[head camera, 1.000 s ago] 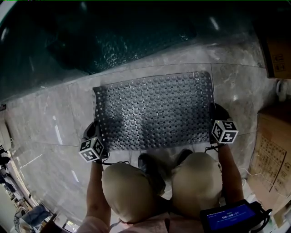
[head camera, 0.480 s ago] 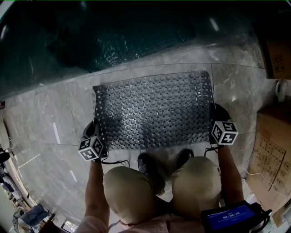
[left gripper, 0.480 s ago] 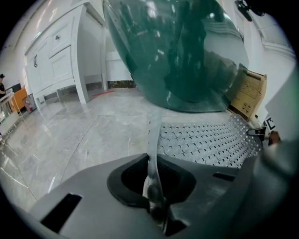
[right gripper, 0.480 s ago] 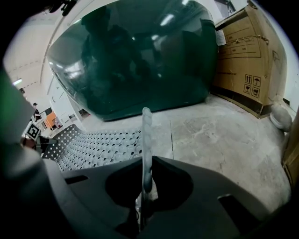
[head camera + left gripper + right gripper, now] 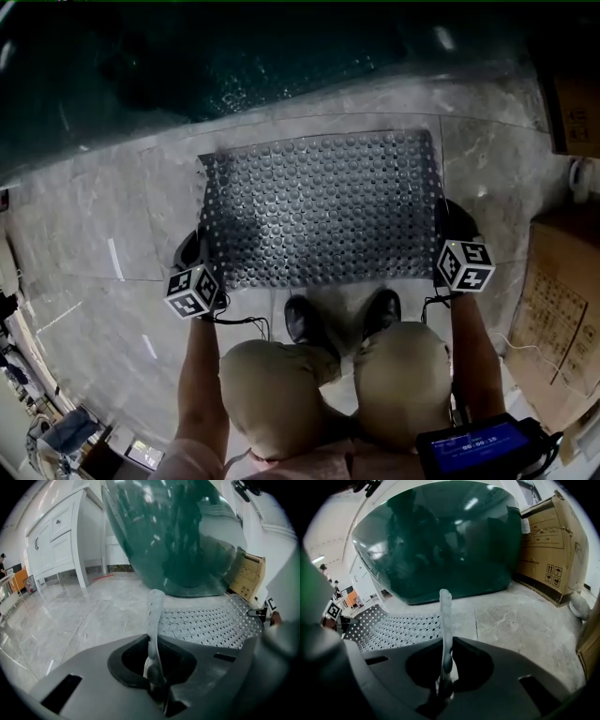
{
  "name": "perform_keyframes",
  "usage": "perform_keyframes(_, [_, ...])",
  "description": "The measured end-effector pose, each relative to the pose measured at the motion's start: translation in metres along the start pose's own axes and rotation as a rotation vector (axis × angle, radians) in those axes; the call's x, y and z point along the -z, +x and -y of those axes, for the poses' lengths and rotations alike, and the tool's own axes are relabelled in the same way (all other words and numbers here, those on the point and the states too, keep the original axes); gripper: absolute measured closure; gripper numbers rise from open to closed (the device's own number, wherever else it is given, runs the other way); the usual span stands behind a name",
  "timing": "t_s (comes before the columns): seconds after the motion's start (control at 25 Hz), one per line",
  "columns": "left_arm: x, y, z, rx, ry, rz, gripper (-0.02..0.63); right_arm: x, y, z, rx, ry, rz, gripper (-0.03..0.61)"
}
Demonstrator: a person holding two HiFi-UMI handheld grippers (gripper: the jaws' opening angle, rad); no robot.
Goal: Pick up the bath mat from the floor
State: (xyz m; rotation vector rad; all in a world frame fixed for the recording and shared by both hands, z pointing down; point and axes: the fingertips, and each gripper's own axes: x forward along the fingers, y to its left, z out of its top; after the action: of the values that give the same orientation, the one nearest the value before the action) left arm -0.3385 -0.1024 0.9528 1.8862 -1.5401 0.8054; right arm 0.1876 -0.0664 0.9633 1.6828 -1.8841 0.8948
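Observation:
The bath mat (image 5: 319, 211) is a translucent grey sheet covered in round studs, spread over the marble floor (image 5: 112, 234) in front of the person's knees. My left gripper (image 5: 201, 262) is shut on its near left corner, and my right gripper (image 5: 443, 244) is shut on its near right corner. In the left gripper view, a strip of the mat's edge (image 5: 153, 616) stands up out of the shut left gripper (image 5: 157, 686), with the rest of the mat (image 5: 211, 625) spreading to the right. In the right gripper view, the mat's edge (image 5: 445, 616) rises from the shut right gripper (image 5: 443, 686).
A dark green tub (image 5: 234, 66) stands just beyond the mat's far edge. Cardboard boxes (image 5: 562, 309) line the right side, and one of them (image 5: 548, 545) shows in the right gripper view. The person's shoes (image 5: 305, 319) are right behind the mat. A white cabinet (image 5: 61, 545) stands at the left.
The mat's near edge has come up and away from the person's feet, so both shoes now show. Both grippers keep their hold on the corners; the right one has risen slightly.

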Motion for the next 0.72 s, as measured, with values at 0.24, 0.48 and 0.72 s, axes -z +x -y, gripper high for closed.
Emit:
perform_keyframes(0.24, [-0.012,-0.017,0.02,0.041,0.012,0.004,0.577,-0.013,-0.016,-0.02,-0.002,-0.005,0.009,0.551])
perform_keyframes(0.48, [-0.022,-0.031,0.035,0.068,0.02,0.001,0.577,-0.024,-0.025,-0.038,-0.015,-0.005,0.01,0.551])
perform_keyframes(0.72, [-0.034,-0.048,0.046,0.097,-0.008,0.005,0.577,-0.04,-0.043,-0.058,-0.027,-0.03,0.009,0.551])
